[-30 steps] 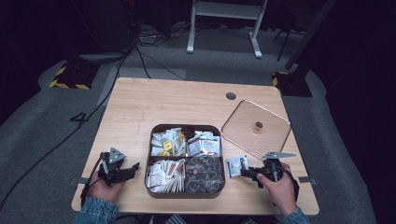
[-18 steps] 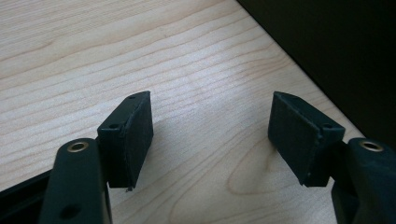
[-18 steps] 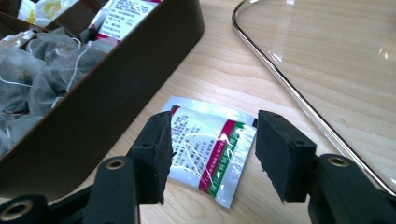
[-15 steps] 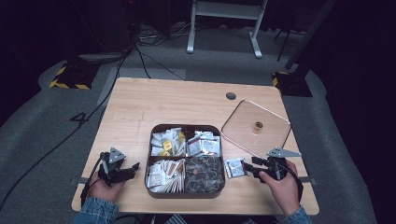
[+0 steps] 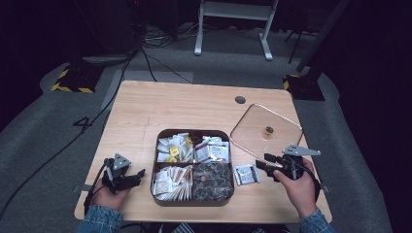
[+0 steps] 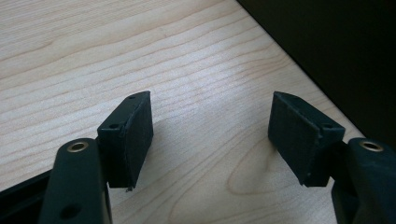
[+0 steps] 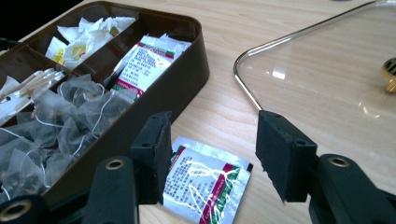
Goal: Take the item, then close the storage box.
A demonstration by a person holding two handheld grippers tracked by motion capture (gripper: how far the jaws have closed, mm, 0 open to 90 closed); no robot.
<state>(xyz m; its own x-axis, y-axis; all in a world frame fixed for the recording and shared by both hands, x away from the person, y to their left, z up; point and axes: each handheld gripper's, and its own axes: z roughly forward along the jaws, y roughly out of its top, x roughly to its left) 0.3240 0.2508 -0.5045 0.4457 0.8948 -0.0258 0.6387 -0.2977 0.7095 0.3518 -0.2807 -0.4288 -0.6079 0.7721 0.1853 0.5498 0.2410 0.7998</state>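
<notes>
Right claw (image 5: 261,165) open beside sachet (image 5: 246,174) on table (image 5: 194,104); left claw (image 5: 137,173) open, empty.

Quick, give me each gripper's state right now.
Left gripper: open, holding nothing, over bare table.
Right gripper: open, holding nothing, jaws either side of the sachet lying beside the box.

A light wooden table (image 5: 160,109) stands on grey carpet (image 5: 43,131), its grain showing pale under the light, a round dark grommet (image 5: 240,100) near its far edge. Beyond it the room falls into darkness. A white metal stand (image 5: 232,24) sits at the back, black cables (image 5: 145,46) snake across the floor, and yellow-and-black striped blocks (image 5: 73,81) flank the table on either side.
</notes>
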